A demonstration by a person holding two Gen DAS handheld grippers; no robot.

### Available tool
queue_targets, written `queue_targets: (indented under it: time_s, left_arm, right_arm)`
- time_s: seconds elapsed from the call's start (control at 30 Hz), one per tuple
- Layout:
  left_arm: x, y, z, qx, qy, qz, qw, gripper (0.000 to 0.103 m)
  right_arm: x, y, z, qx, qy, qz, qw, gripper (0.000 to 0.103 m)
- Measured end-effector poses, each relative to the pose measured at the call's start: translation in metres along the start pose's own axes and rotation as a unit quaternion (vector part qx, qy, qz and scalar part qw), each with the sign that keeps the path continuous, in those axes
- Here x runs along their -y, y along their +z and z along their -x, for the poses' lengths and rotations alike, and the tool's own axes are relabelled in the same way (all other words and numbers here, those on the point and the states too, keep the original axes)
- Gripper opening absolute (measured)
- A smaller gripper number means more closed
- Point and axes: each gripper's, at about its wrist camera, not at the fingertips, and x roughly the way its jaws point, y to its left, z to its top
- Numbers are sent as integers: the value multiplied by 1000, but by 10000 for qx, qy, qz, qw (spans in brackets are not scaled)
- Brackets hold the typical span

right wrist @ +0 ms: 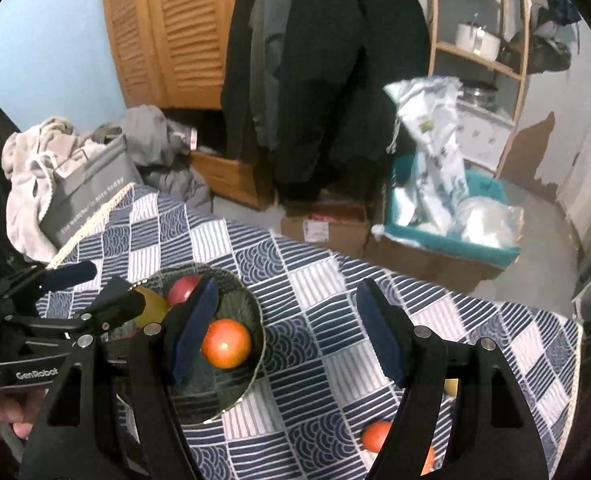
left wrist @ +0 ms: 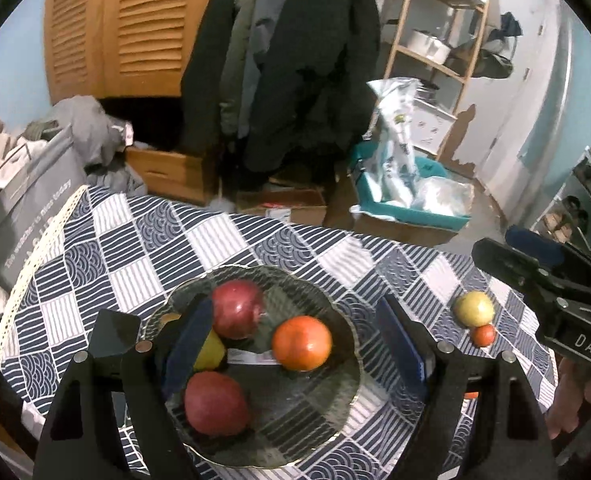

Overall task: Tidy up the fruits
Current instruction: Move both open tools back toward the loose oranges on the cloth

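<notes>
Between the left gripper's (left wrist: 293,346) wide, empty fingers lies the glass plate (left wrist: 335,412) of fruit; the right gripper's (right wrist: 289,334) fingers, also wide, frame bare tablecloth (right wrist: 315,320)

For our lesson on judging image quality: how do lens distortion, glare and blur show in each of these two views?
Left wrist view: fisheye bends the blue-and-white patterned tablecloth edge, black corners frame the picture, and highlights glint on the dark glass plate. Right wrist view: same barrel bending, a bright glare spot on the round orange fruit, and the background looks soft.
</notes>
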Motion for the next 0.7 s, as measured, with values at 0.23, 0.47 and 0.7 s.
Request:
queue_targets:
  time_s: [0.23,0.47,0.7]
  left_arm:
    - [23,8,21,249,-206,-179,9993,84]
    - [47,10,35,379,-391,-379,9978,85]
    - [74,7,43,534,-476,-700,9950,88]
  right_arm:
    - [19,-5,37,317,-166,-93,9993,74]
    - [40,-17,64,469,-353,-191,9981,74]
    - [61,-30,85,565,-495,-312,9967,74]
